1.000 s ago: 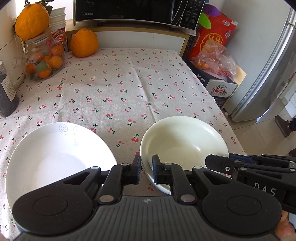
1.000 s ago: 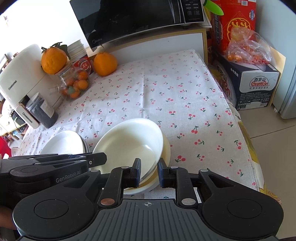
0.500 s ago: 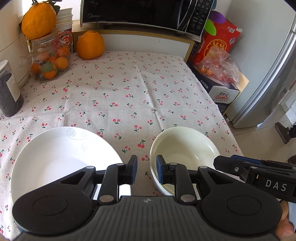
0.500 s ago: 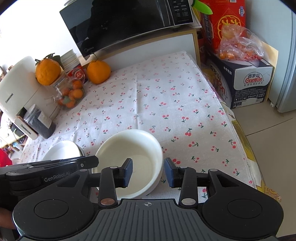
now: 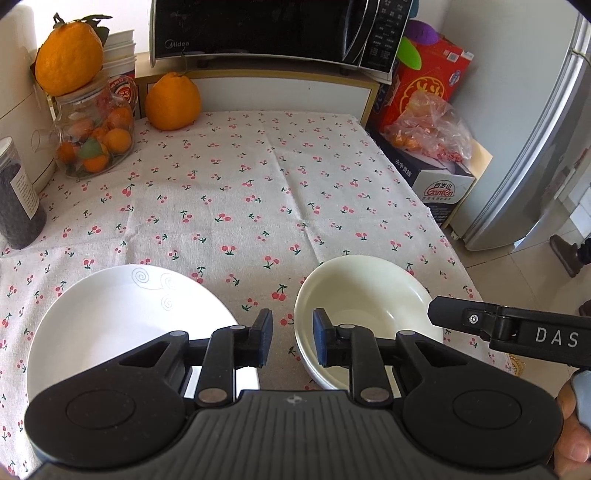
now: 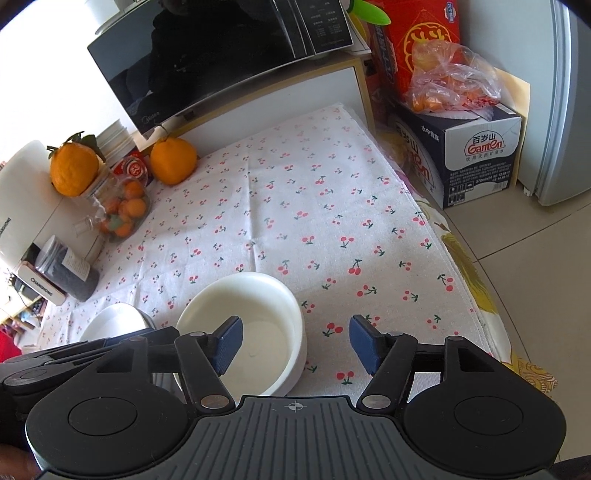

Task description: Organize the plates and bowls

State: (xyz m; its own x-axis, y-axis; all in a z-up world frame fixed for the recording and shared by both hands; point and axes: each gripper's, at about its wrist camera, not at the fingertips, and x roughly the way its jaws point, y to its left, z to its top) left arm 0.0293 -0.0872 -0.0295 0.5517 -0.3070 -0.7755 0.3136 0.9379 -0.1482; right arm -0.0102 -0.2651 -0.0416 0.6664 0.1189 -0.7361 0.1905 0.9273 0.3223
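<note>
A cream bowl (image 5: pixel 369 299) sits on the cherry-print tablecloth near the front right; it also shows in the right wrist view (image 6: pixel 255 325). A white plate (image 5: pixel 122 325) with grey swirl marks lies to its left, and its edge shows in the right wrist view (image 6: pixel 110 321). My left gripper (image 5: pixel 291 339) hovers over the gap between plate and bowl, jaws a little apart and empty. My right gripper (image 6: pixel 295 341) is wide open and empty above the bowl's right rim. Its finger (image 5: pixel 465 317) reaches in from the right in the left wrist view.
A glass jar of small oranges (image 5: pixel 92 144) with a large orange on top, a second large orange (image 5: pixel 171 101) and a dark canister (image 5: pixel 16 199) stand at the back left. A microwave (image 5: pixel 273 29) sits behind. Boxes (image 6: pixel 476 147) and a fridge stand right of the table.
My right gripper has let go of the bowl, opened wide and pulled back. My left gripper has opened slightly and drawn back. The bowl now rests flat on the cloth.
</note>
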